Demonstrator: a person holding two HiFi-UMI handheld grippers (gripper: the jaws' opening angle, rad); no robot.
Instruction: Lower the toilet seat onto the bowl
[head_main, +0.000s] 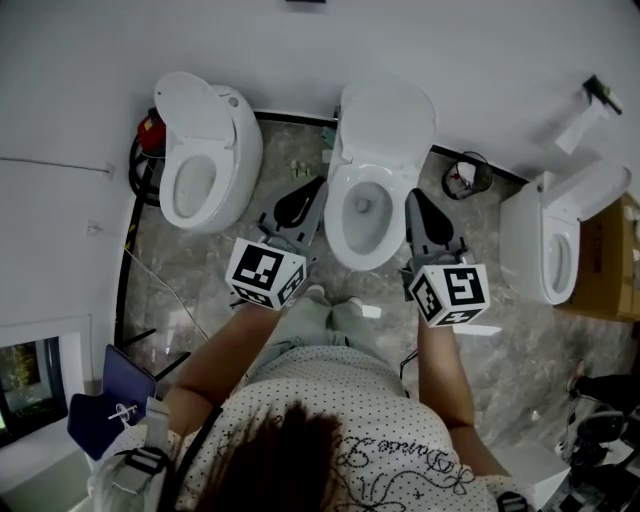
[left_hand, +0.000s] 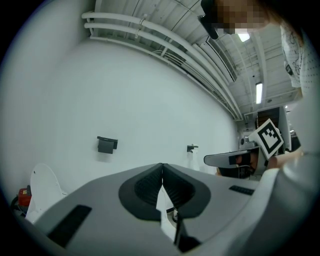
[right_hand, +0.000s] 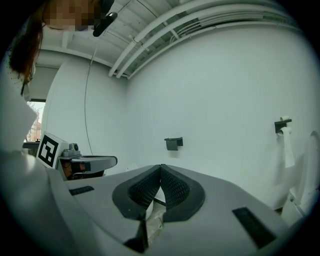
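The middle toilet's bowl (head_main: 338, 215) stands uncovered on the marble floor straight ahead. Its white seat and lid (head_main: 388, 120) are raised against the wall; I cannot tell one from the other. My left gripper (head_main: 312, 187) hovers just left of the bowl, shut and empty. My right gripper (head_main: 413, 197) hovers just right of it, also shut and empty. Both gripper views look up at the white wall, with the left gripper (left_hand: 162, 167) and the right gripper (right_hand: 160, 168) showing pads pressed together and nothing between them. Neither gripper touches the toilet.
A second toilet (head_main: 205, 160) stands at the left and a third toilet (head_main: 555, 235) at the right, both with raised lids. A red object (head_main: 150, 130) sits behind the left one. A paper roll holder (right_hand: 282, 125) hangs on the wall. A cardboard box (head_main: 612, 260) stands far right.
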